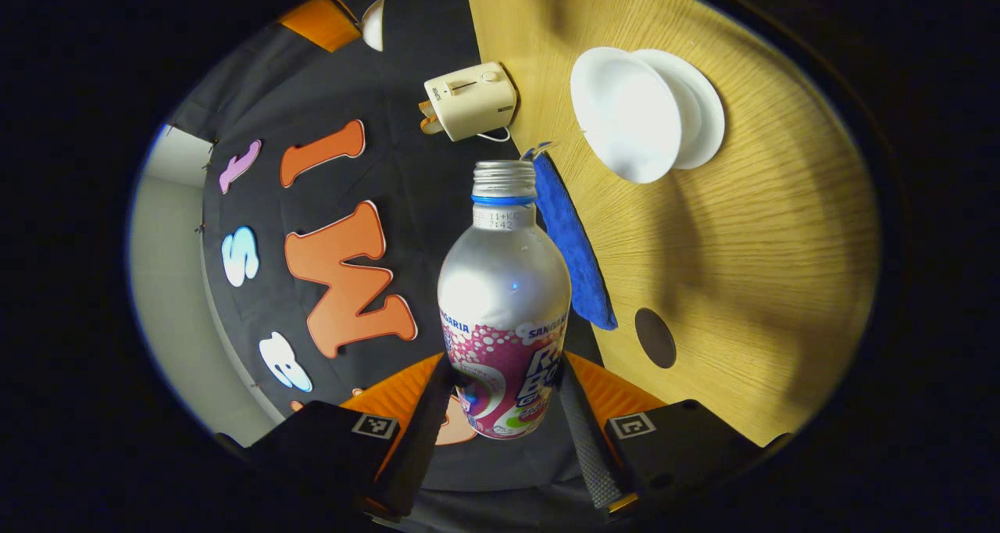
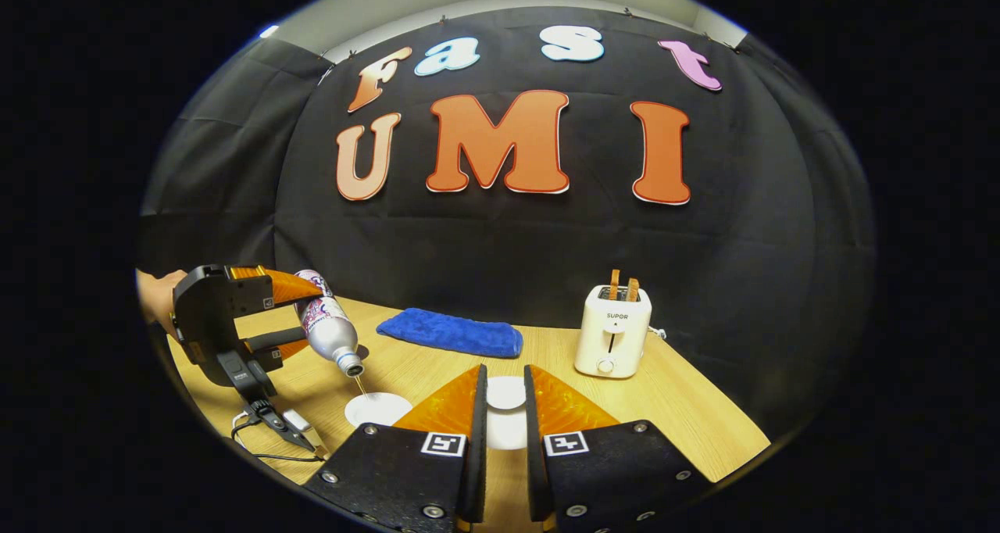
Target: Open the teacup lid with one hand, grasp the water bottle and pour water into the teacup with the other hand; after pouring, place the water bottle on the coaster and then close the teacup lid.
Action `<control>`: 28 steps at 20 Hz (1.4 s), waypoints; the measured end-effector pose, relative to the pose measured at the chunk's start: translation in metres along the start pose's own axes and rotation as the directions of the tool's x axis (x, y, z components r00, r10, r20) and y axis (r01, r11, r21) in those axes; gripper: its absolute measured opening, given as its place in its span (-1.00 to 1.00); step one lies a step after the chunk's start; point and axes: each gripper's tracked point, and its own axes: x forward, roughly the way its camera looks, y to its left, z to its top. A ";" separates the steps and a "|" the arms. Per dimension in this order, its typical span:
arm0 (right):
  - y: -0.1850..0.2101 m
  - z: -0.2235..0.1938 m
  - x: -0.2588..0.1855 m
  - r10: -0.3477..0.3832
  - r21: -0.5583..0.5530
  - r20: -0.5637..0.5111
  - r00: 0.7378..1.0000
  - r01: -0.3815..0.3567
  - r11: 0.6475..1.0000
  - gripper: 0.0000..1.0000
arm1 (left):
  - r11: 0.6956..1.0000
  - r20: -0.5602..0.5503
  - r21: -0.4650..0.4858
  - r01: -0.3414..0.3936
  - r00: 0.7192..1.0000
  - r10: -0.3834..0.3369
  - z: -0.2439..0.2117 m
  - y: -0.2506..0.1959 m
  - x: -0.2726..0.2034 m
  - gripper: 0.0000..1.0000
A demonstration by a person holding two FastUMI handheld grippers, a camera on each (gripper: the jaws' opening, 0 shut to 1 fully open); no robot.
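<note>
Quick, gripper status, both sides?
Left gripper: shut on the water bottle, tipped over the teacup.
Right gripper: holding the teacup lid between its fingers.

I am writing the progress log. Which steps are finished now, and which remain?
Done: the lid is off, held in the right gripper. In hand: the left gripper tilts the bottle, water falling into the teacup. Left: bottle onto the coaster, then close the lid.

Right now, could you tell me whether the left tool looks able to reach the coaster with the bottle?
Probably yes. The coaster lies bare on the table beside the blue cloth, with nothing standing between it and the left tool, which grips the water bottle.
</note>
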 end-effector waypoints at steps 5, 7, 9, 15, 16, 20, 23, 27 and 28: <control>-0.004 0.002 -0.003 -0.010 -0.001 0.006 1.000 0.010 1.000 -0.55 | 0.998 -0.004 0.054 -0.033 0.999 0.033 -0.004 0.011 -0.001 0.60; -0.003 0.003 -0.004 -0.009 -0.004 0.008 1.000 0.009 1.000 -0.55 | 0.996 0.002 0.073 -0.050 0.999 0.050 -0.001 0.014 -0.007 0.60; -0.002 0.005 -0.008 -0.008 -0.008 0.012 1.000 0.008 1.000 -0.55 | 0.994 0.010 0.092 -0.067 0.998 0.066 0.003 0.016 -0.013 0.60; -0.005 0.012 -0.011 -0.014 -0.008 0.025 1.000 0.014 1.000 -0.55 | 0.984 0.030 0.146 -0.099 0.995 0.096 0.002 0.023 -0.010 0.66; -0.004 0.012 -0.013 -0.011 -0.005 0.026 1.000 0.011 1.000 -0.55 | 0.983 0.031 0.152 -0.105 0.994 0.101 0.001 0.023 -0.008 0.66; -0.008 0.011 -0.011 -0.019 -0.004 0.019 1.000 0.019 1.000 -0.55 | 0.978 0.032 0.184 -0.095 0.995 0.090 0.001 0.025 -0.009 0.60; -0.008 0.010 -0.011 -0.018 -0.006 0.019 1.000 0.018 1.000 -0.55 | 0.974 0.035 0.210 -0.086 0.996 0.081 0.004 0.026 -0.013 0.62; -0.006 0.006 -0.009 -0.013 0.008 0.008 1.000 0.013 1.000 -0.55 | 0.964 0.059 0.253 -0.081 0.996 0.069 0.012 0.024 -0.008 0.67; -0.005 0.005 -0.008 -0.015 0.007 0.009 1.000 0.015 1.000 -0.55 | 0.961 0.065 0.267 -0.078 0.996 0.063 0.013 0.024 -0.008 0.62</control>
